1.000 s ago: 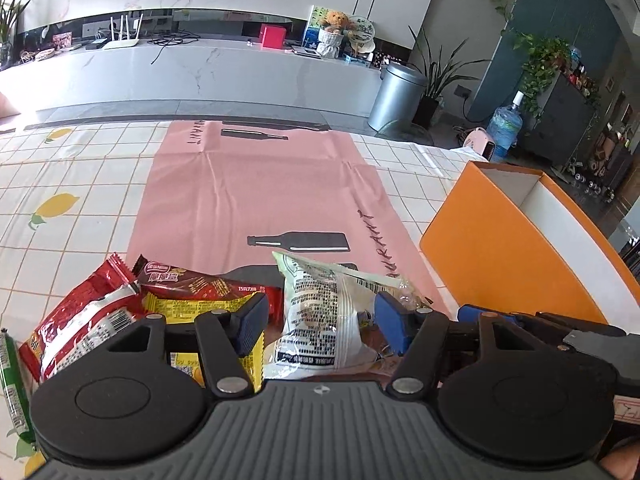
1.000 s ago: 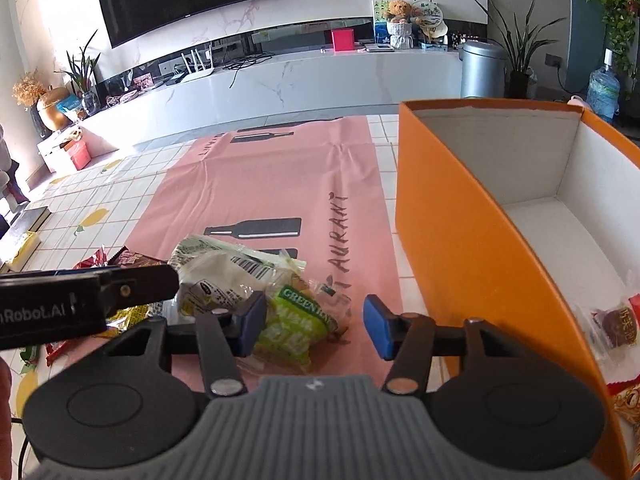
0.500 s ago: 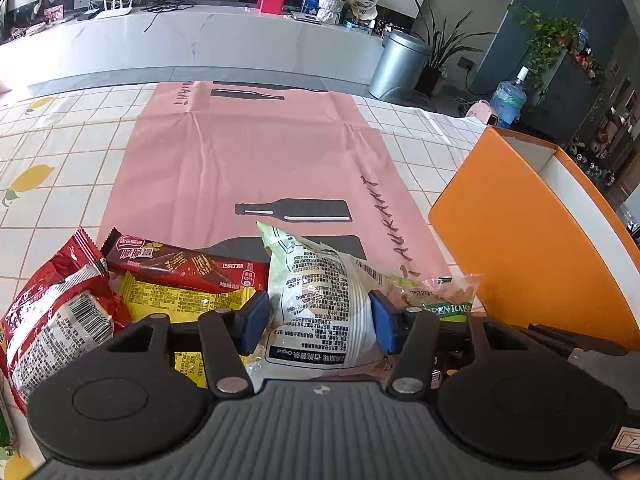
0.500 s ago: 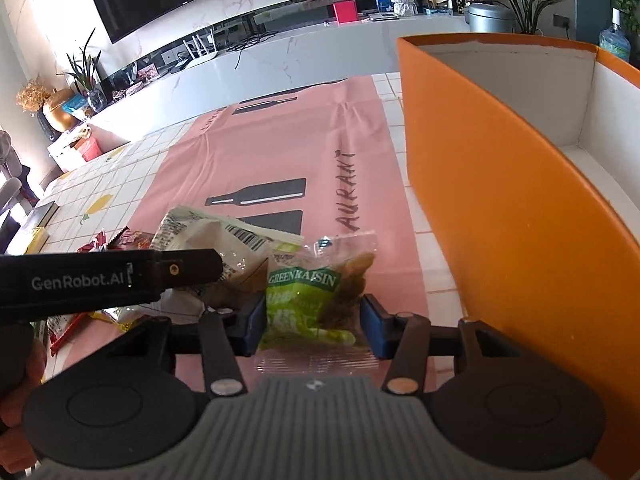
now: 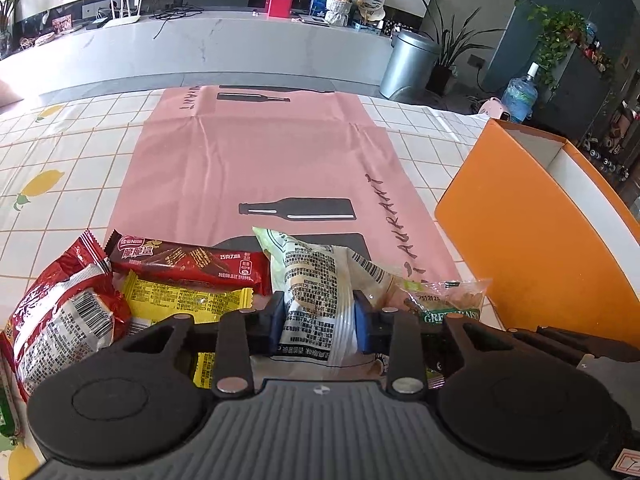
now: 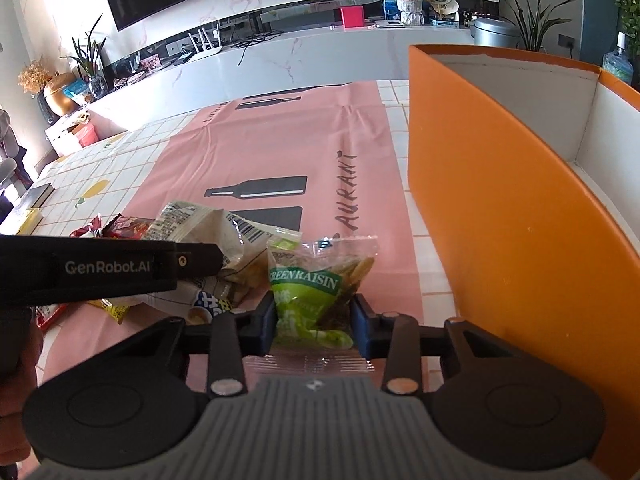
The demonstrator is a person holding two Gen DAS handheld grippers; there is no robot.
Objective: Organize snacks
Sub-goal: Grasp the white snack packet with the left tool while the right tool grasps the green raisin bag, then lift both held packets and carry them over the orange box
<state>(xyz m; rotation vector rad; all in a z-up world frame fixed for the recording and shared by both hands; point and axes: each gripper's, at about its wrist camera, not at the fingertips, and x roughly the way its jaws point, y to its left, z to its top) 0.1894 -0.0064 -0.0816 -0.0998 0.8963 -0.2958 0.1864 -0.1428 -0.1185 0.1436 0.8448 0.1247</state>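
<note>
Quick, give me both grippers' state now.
Left gripper: closed on the white printed snack bag.
Right gripper: closed on the green raisin packet.

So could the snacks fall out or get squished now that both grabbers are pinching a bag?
Maybe. The left gripper squeezes the white snack bag by its lower part only, so the floppy bag might slip when lifted. The right gripper pinches the green raisin bag hard enough to crumple it, so the raisins could get squashed. The orange box has a tall wall right beside it; a low swing could bump it.
</note>
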